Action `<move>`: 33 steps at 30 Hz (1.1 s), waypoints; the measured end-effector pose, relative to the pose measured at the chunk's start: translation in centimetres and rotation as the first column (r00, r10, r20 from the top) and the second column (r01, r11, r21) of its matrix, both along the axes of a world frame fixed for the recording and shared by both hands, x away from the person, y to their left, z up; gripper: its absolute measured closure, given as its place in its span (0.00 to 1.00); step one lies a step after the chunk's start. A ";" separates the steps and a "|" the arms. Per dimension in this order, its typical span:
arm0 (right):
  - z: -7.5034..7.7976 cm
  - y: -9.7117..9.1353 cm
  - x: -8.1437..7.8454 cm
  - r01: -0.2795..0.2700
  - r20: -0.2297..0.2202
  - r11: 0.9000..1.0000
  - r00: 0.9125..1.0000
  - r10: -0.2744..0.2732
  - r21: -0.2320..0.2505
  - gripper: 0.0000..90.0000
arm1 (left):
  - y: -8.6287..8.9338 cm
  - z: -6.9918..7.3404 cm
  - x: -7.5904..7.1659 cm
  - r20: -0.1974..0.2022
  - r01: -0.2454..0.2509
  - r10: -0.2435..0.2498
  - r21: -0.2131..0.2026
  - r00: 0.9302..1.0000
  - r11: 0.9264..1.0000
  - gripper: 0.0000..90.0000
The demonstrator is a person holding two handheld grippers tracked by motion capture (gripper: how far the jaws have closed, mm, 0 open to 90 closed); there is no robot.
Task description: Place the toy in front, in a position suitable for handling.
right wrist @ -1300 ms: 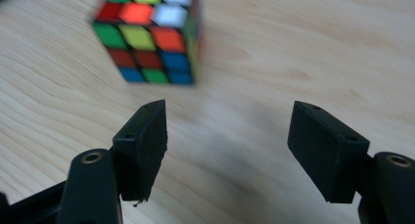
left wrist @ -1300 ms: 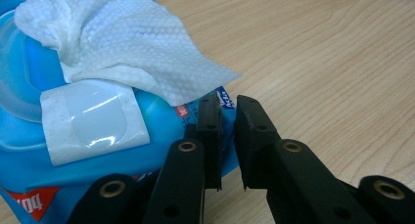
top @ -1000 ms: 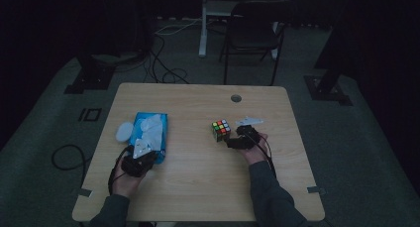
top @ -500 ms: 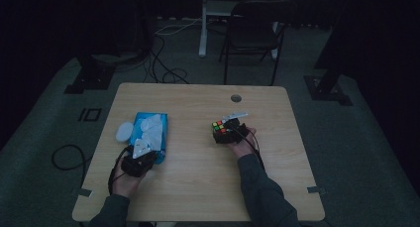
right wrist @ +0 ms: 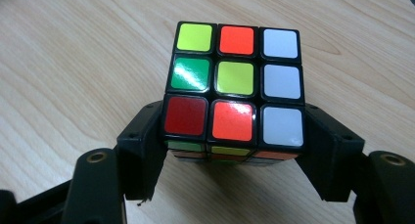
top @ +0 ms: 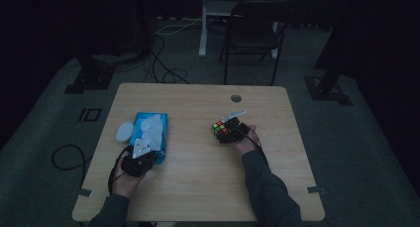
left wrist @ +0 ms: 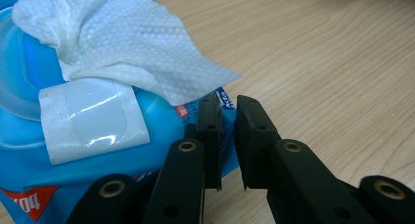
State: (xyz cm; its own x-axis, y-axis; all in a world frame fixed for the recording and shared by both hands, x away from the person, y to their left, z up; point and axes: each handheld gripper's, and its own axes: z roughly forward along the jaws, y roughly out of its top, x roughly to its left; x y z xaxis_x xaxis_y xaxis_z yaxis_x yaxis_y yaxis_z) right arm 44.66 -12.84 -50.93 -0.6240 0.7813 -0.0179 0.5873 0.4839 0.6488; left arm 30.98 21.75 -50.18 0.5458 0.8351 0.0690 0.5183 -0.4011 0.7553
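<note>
So right now my right gripper [right wrist: 235, 150] has just clamped down on the puzzle cube [right wrist: 235, 82], which sits on the table [top: 198, 187] right of centre, and the jaws only catch the near bottom row. That's my worry: a grip that low and near the edge could let the cube tip forward or twist a layer when I lift. My left gripper [left wrist: 227, 141] is pinched nearly closed on the corner of the blue wipes pack [left wrist: 29, 150], with a loose wipe [left wrist: 122, 43] draped close by, and a tug could drag the whole pack.
</note>
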 end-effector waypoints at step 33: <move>-0.6 -0.1 0.6 -0.044 0.013 0.999 0.999 0.044 0.005 0.38 | 0.1 0.1 -0.1 0.001 0.013 -0.013 0.012 1.000 1.000 0.91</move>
